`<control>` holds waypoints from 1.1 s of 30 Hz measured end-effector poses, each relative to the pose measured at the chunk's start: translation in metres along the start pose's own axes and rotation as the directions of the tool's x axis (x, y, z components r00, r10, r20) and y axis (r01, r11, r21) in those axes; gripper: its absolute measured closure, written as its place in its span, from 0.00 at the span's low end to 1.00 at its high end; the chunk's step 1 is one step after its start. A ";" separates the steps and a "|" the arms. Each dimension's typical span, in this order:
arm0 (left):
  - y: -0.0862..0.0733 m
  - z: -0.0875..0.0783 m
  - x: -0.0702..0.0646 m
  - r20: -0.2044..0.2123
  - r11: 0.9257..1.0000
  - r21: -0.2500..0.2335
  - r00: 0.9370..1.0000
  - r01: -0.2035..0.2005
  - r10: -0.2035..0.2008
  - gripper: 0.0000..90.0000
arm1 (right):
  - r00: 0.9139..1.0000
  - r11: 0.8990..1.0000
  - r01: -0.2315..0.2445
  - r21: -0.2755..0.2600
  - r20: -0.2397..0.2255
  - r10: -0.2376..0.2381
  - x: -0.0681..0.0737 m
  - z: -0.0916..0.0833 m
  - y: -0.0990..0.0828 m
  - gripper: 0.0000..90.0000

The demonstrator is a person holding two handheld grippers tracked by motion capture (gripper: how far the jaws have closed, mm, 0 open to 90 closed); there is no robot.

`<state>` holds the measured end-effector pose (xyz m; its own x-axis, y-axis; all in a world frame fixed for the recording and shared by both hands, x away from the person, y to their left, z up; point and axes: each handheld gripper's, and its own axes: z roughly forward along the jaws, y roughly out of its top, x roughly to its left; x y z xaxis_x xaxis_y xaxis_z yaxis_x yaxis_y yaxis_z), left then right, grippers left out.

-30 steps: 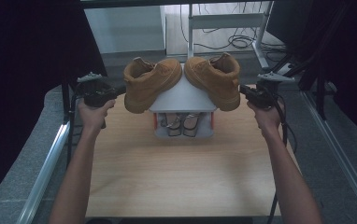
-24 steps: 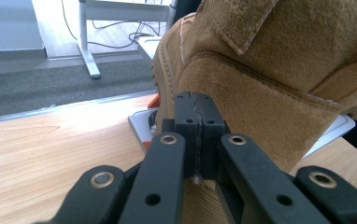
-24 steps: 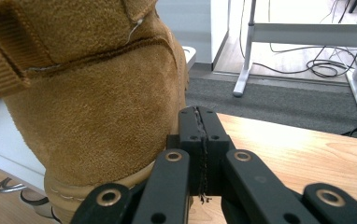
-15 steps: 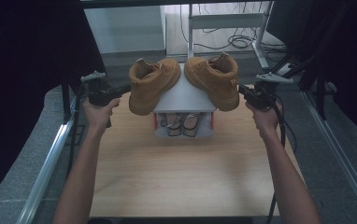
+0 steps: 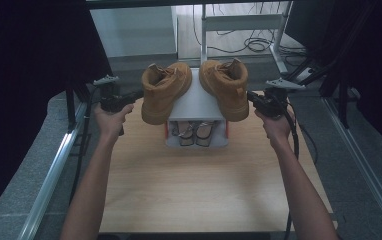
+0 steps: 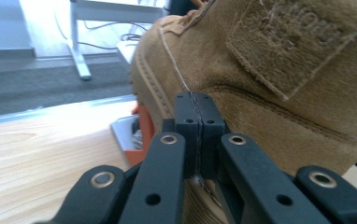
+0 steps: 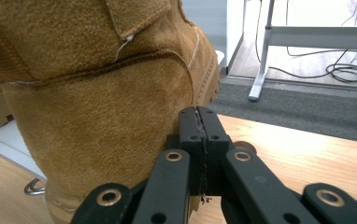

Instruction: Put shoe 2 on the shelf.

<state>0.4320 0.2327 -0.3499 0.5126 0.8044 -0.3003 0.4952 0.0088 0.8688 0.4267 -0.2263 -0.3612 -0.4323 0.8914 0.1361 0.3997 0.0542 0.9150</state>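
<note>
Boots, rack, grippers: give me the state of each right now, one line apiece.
Left boot: upright on the rack top, toe toward the person, left gripper at its side.
Right boot: upright on the rack top, right gripper at its side.
Left gripper: jaws shut, tips against the boot's suede.
Right gripper: jaws shut, tips by the boot's heel.
White rack: standing on the wooden table, lower shelf holds a pair of shoes.
</note>
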 end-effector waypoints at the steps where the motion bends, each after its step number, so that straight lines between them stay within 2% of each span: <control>1: 0.000 0.002 -0.002 0.013 1.000 0.002 1.000 0.000 0.000 1.00 | 1.000 1.000 0.009 0.001 0.004 -0.009 0.002 0.001 0.000 0.99; 9: 0.001 0.019 -0.014 0.032 1.000 0.013 0.999 -0.010 0.009 1.00 | 1.000 1.000 0.001 0.005 0.001 -0.001 0.005 0.005 0.001 0.99; 12: 0.001 0.024 -0.018 0.040 1.000 0.016 0.999 -0.009 0.009 1.00 | 0.999 1.000 -0.003 0.006 -0.032 0.003 0.009 0.009 0.001 0.99; 14: 0.001 0.027 -0.019 0.052 1.000 0.016 0.999 0.004 -0.005 1.00 | 0.999 1.000 0.011 0.008 -0.035 -0.011 0.014 0.012 0.001 0.99; 19: 0.002 0.031 -0.021 0.032 1.000 0.016 0.999 0.004 -0.004 1.00 | 0.998 1.000 0.013 0.009 -0.062 -0.013 0.023 0.020 0.001 0.99; 23: 0.003 0.037 -0.025 0.038 1.000 0.020 0.999 0.004 -0.004 1.00 | 0.997 1.000 0.008 0.007 -0.082 -0.007 0.028 0.023 0.001 0.99; 30: 0.002 0.046 -0.034 0.069 1.000 0.021 0.998 0.004 -0.006 1.00 | 0.996 1.000 0.002 0.007 -0.090 -0.001 0.030 0.024 0.001 0.99; 33: 0.002 0.047 -0.035 0.066 1.000 0.020 0.998 0.005 -0.007 1.00 | 0.996 1.000 0.000 0.007 -0.093 0.001 0.030 0.025 0.001 0.99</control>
<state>0.4477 0.1768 -0.3560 0.5544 0.7635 -0.3312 0.5115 0.0013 0.8593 0.4339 -0.1880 -0.3660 -0.5055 0.8456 0.1716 0.4051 0.0569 0.9125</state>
